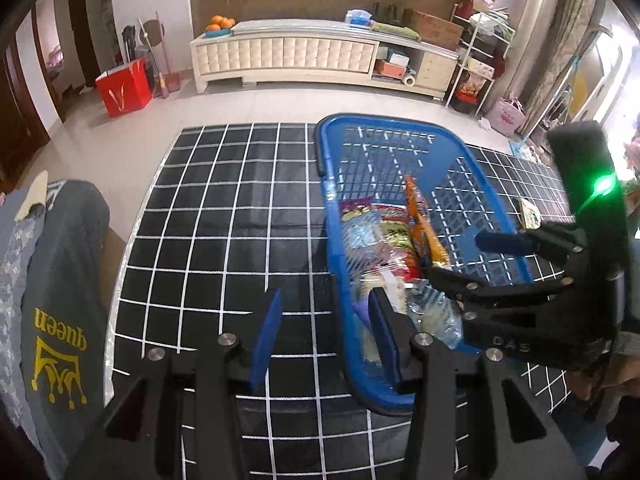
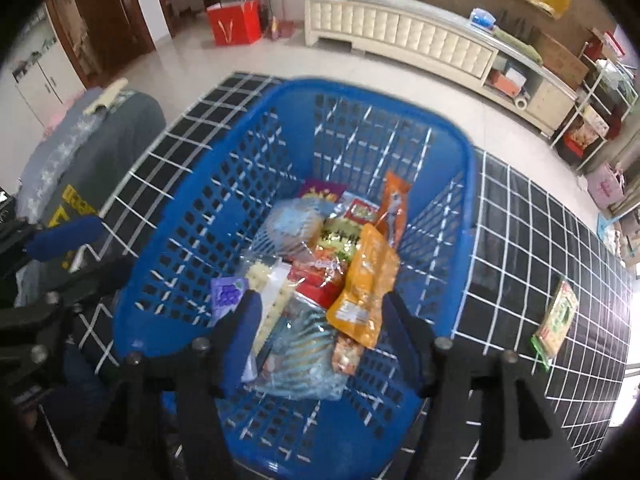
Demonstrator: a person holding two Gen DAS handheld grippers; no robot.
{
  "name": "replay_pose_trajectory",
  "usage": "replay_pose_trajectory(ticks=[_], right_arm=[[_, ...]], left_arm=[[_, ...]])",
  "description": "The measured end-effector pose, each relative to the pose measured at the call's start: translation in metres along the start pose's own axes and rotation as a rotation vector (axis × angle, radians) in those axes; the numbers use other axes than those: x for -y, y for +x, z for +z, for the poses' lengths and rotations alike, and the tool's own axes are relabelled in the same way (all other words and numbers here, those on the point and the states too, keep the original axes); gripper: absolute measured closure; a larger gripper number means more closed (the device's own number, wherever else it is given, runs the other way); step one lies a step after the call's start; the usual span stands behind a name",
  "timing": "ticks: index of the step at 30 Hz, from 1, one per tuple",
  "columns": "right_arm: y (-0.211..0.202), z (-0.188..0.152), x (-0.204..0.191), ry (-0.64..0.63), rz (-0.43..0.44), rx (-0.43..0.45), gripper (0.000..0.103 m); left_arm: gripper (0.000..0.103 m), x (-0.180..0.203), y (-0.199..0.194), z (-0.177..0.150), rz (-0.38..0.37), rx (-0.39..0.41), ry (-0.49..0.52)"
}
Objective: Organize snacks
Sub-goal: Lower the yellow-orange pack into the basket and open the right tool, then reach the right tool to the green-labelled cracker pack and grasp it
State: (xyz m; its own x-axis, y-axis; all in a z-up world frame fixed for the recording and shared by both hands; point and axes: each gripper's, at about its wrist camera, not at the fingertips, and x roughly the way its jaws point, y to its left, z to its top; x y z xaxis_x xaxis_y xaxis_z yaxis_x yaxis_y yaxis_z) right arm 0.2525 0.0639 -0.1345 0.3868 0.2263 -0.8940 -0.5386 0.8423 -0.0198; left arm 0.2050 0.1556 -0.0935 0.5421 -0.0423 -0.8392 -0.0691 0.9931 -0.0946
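blue plastic basket [image 2: 192, 208] sits on black grid-pattern table cover [image 1: 224, 216], loaded w/ mixed snack packs: orange pouch [image 2: 366, 280] on top, second orange pack [image 2: 394, 204] leaning at far right wall, clear-wrapped items and purple pack [image 2: 227, 294] nearer the camera.

right gripper [image 2: 320, 320]: poised over basket interior, pointing steeply down. jaws stand apart, nothing clamped; orange pouch lies between the fingers but the pads aren't seen pressing on it. reads as a drop-off just made.

left gripper [image 1: 324, 332]: hovers at basket's near-left rim, jaws part open w/ a modest gap, nothing btwn them. one finger overlaps the basket side in view, the other is over the table cover.

outstanding item: green snack pack [image 2: 556, 318] lies flat on the cover, outside basket, to its right, well apart from both grippers.

step in hand (judgement): collecting loose snacks into basket; nearly done, one pack visibly left out.

next move calls for: lift right gripper clear of rim, swing right, approach green pack low. pack is thin and flat, so grip needs an edge pinch; risk of sliding on the cover.
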Motion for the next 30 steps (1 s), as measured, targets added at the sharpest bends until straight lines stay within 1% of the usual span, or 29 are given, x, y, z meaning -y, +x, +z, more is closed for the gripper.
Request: replay_pose_trajectory(ticks=[4, 6, 7, 9, 15, 22, 24, 25, 28, 30], right_arm=[[-0.036, -0.009, 0.018, 0.027, -0.003, 0.055, 0.034], [-0.05, -0.012, 0.028, 0.048, -0.014, 0.073, 0.033], [-0.059, -0.017, 0.038, 0.064, -0.023, 0.079, 0.033], [-0.072, -0.025, 0.052, 0.089, -0.032, 0.091, 0.033], [-0.099, -0.051, 0.104, 0.184, -0.053, 0.116, 0.033], [-0.11, -0.079, 0.157, 0.287, -0.082, 0.115, 0.032], [-0.109, -0.084, 0.169, 0.306, -0.09, 0.112, 0.03], [-0.108, -0.087, 0.175, 0.32, -0.096, 0.11, 0.03], [-0.104, -0.095, 0.194, 0.354, -0.095, 0.106, 0.028], [-0.101, -0.099, 0.207, 0.378, -0.11, 0.105, 0.027]], left_arm=[[0.061, 0.018, -0.017, 0.003, 0.008, 0.023, 0.026], [0.056, 0.027, -0.023, 0.005, 0.01, 0.034, 0.037], [0.051, 0.034, -0.027, 0.006, 0.011, 0.044, 0.046], [0.051, 0.049, -0.035, 0.007, 0.012, 0.065, 0.068], [0.051, 0.098, -0.046, 0.011, -0.02, 0.085, 0.133], [0.048, 0.168, -0.042, 0.017, -0.069, 0.085, 0.213], [0.046, 0.186, -0.04, 0.019, -0.103, 0.087, 0.229], [0.044, 0.195, -0.037, 0.02, -0.111, 0.086, 0.239], [0.043, 0.218, -0.025, 0.023, -0.118, 0.076, 0.26], [0.043, 0.23, -0.016, 0.024, -0.123, 0.061, 0.268]])
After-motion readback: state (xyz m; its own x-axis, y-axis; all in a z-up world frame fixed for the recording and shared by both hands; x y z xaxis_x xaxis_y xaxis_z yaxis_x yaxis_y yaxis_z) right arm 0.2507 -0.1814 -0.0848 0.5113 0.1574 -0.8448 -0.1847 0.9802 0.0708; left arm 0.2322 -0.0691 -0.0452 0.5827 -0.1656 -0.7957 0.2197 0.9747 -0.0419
